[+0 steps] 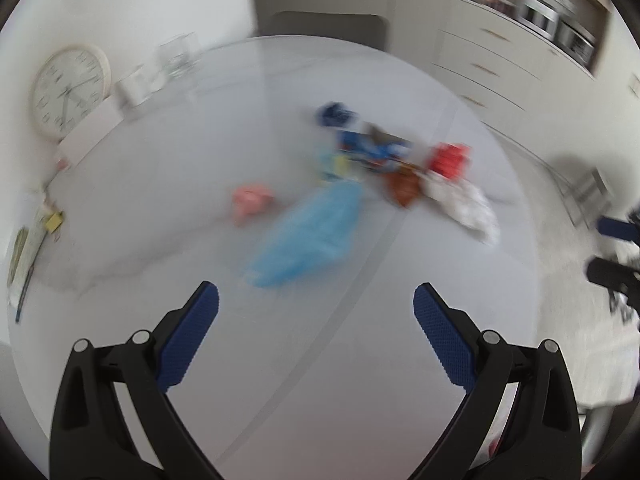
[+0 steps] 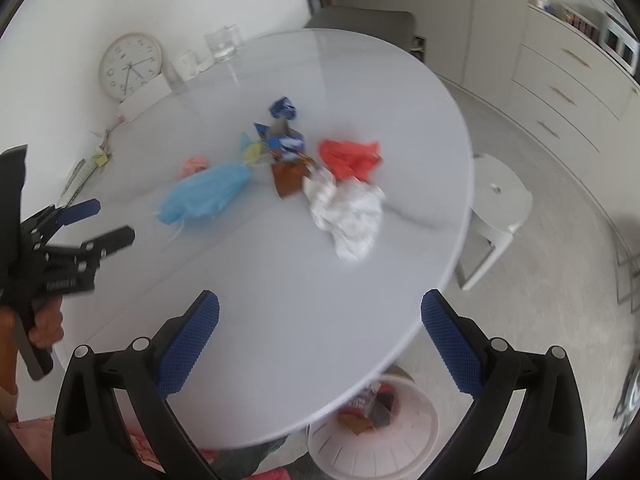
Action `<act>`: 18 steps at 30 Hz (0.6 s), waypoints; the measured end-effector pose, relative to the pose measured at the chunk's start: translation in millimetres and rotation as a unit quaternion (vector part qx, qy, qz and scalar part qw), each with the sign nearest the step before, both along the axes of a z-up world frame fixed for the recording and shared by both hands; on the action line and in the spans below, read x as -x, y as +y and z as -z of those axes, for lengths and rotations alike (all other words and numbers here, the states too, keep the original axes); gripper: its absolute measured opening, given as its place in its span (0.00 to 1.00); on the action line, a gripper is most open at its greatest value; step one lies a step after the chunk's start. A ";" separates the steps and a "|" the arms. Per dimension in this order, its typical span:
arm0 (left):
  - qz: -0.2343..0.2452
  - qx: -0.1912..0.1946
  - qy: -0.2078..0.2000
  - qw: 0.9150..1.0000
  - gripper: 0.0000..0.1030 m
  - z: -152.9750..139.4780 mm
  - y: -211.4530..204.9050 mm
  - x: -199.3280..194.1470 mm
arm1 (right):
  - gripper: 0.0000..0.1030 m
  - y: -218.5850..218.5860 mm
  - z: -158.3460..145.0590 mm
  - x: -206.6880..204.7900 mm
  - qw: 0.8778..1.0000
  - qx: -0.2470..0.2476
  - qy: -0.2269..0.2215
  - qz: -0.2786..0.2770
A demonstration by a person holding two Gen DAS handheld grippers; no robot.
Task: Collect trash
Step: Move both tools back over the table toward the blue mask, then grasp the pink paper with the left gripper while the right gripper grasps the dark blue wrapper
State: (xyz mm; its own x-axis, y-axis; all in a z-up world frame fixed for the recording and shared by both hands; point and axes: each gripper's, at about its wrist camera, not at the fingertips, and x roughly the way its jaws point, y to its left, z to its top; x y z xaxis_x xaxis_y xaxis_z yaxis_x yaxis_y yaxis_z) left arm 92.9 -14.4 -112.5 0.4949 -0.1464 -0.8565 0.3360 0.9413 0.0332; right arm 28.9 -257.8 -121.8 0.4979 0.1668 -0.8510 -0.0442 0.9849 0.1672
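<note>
**A:** so both tongs are spread wide with nothing in them, hovering over the near side of the white round desk (image 2: 280, 280). Left tongs (image 1: 316, 300) are lined up on the blue plastic bag (image 1: 308, 236), right tongs (image 2: 320, 308) sit nearer the crumpled white paper (image 2: 348, 212). Trash is all clumped mid-desk. What would you go for first?

**B:** I'd take the blue bag with the left, it's the closest piece and sits a bit apart from the pile. Come in low and pinch a bunched fold, not the flat film, or I reckon it'll just slide. White paper with the right, grip it across the fattest part.

**A:** and the bin?

**B:** white bin (image 2: 376, 440) on the floor under the near desk edge, already got some wrappers in it (only the right wrist view shows it). Half of it is tucked under the desk, so I'd carry each piece clear of the edge before letting go.

**A:** left view is badly smeared btw. The red bag (image 2: 350, 158) and pink scrap (image 2: 195, 165) I can tell, but the blue and brown wrappers (image 2: 284, 148) overlap and I can't count them

**B:** same, can't tell what's touching what in there
</note>
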 end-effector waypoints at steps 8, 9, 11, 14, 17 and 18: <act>-0.053 0.046 0.028 0.997 0.91 23.8 48.0 -92.5 | 0.97 19.2 2.6 -86.0 0.999 0.009 -0.005 -0.031; -0.056 0.050 0.035 0.997 0.89 28.3 49.6 -102.0 | 0.97 19.4 3.3 -93.1 0.999 0.009 -0.004 -0.033; -0.057 0.056 0.048 0.996 0.85 38.9 50.3 -123.1 | 0.97 19.7 6.8 -113.5 0.999 0.010 -0.002 -0.036; -0.044 0.055 0.062 0.996 0.79 54.0 43.6 -144.7 | 0.97 18.6 12.4 -142.0 0.999 0.009 0.002 -0.038; -0.022 0.042 0.064 0.997 0.78 65.8 30.1 -155.1 | 0.97 16.2 16.7 -165.0 0.999 0.003 0.003 -0.039; -0.015 0.034 0.065 0.997 0.78 70.8 24.9 -157.5 | 0.97 15.7 17.8 -171.3 0.999 0.001 0.003 -0.039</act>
State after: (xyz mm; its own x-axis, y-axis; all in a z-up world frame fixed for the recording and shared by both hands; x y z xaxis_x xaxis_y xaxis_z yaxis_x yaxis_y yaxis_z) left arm 250.4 10.5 -183.3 0.3849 -0.1922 -0.9027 0.3046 0.9497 -0.0723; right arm 200.2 -242.0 -139.6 0.4787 0.2028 -0.8542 -0.1206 0.9789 0.1649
